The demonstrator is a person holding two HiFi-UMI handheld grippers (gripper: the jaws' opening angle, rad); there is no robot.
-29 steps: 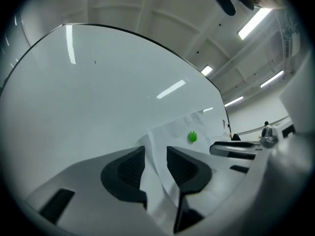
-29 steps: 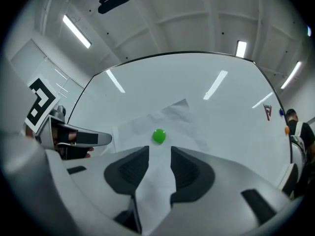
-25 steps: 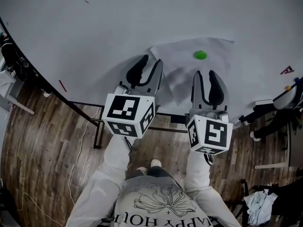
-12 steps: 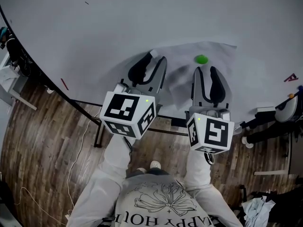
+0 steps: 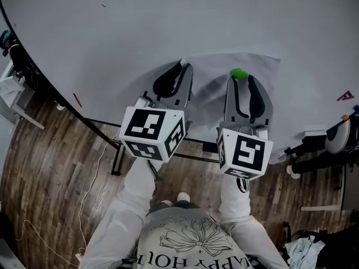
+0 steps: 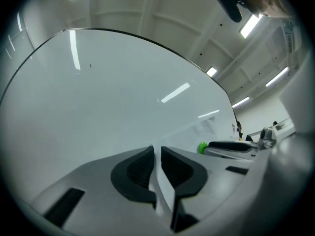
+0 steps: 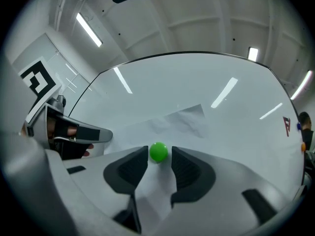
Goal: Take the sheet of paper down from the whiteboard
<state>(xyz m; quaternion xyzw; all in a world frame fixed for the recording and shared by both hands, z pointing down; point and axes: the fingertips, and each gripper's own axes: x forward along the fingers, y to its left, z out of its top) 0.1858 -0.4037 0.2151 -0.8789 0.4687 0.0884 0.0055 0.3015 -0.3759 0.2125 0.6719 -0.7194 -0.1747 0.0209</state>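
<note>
1. Closing at this moment, from fully spread half a second back: the left gripper [image 6: 157, 150], with the left edge of the sheet [image 5: 261, 69] running up through the narrowing gap. A sliver of gap left between the pads, so not yet a firm pinch.
2. Spread apart: the fingers of the right gripper [image 7: 159, 157], now either side of the green magnet [image 7: 158, 151] and apparently just clear of it. A second back, short of it, with the magnet at 12 o'clock beyond the tips.
3. Flat on the whiteboard [image 5: 129, 27], at about 1 o'clock from the middle of the head view: the sheet, creased, pinned by that one magnet in its upper part. Left gripper at 9 o'clock of the magnet.
4. Reading for the task: both tools in place, nothing yet taken off. Probably next: finish the pinch on the edge, close on the magnet and pull it away, then lift the sheet clear of the board.
5. Worth watching: a tug on the edge ahead of the magnet's removal, likely to tear or crease the paper.
</note>
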